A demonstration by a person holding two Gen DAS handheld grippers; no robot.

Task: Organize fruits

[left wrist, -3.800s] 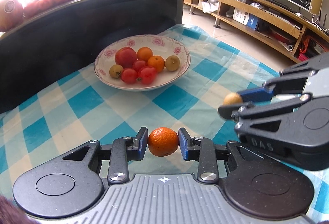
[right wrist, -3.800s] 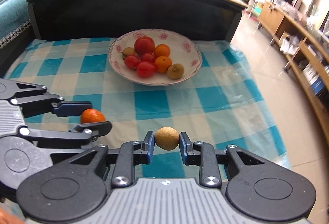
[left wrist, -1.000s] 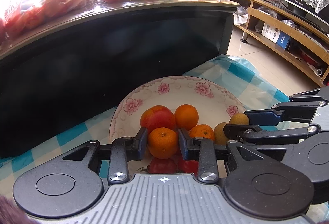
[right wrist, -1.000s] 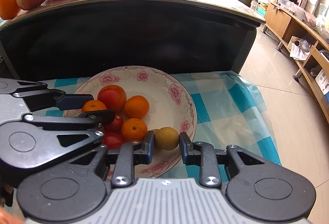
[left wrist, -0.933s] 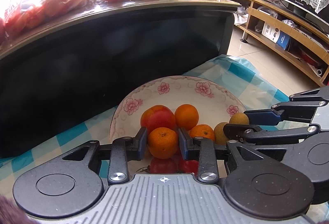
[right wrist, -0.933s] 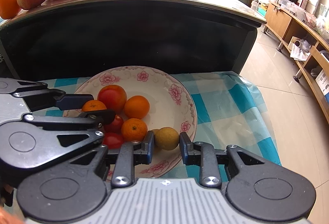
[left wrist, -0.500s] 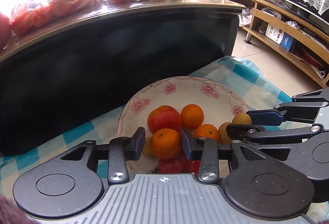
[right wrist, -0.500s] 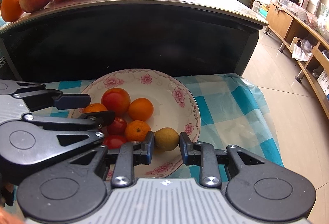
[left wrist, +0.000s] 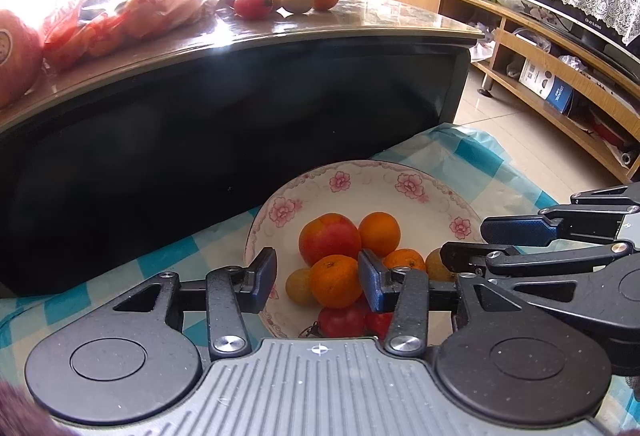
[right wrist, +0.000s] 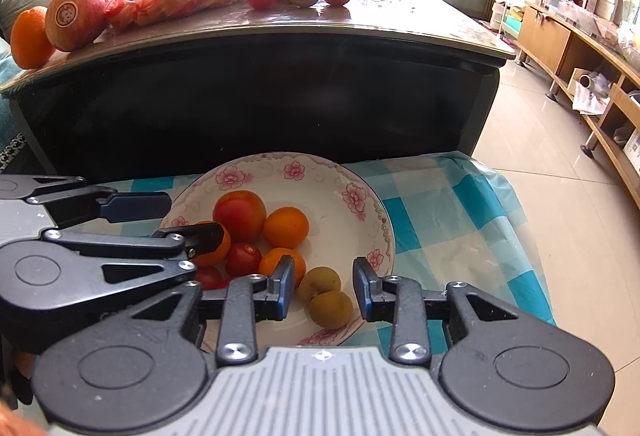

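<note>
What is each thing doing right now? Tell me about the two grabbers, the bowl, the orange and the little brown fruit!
Left gripper: open, fingers apart around the orange.
Right gripper: open, over the bowl's near edge.
Flowered bowl: upright on the checked cloth, holding fruit.
Orange: resting on the fruit pile, let go.
Brown fruit: lying in the bowl beside another like it, let go.

A checked cloth [right wrist: 452, 212] carries the flowered bowl [right wrist: 372, 212].

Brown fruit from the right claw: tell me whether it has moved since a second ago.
Yes. The brown fruit dropped from the opened right claw into the floral bowl.
</note>
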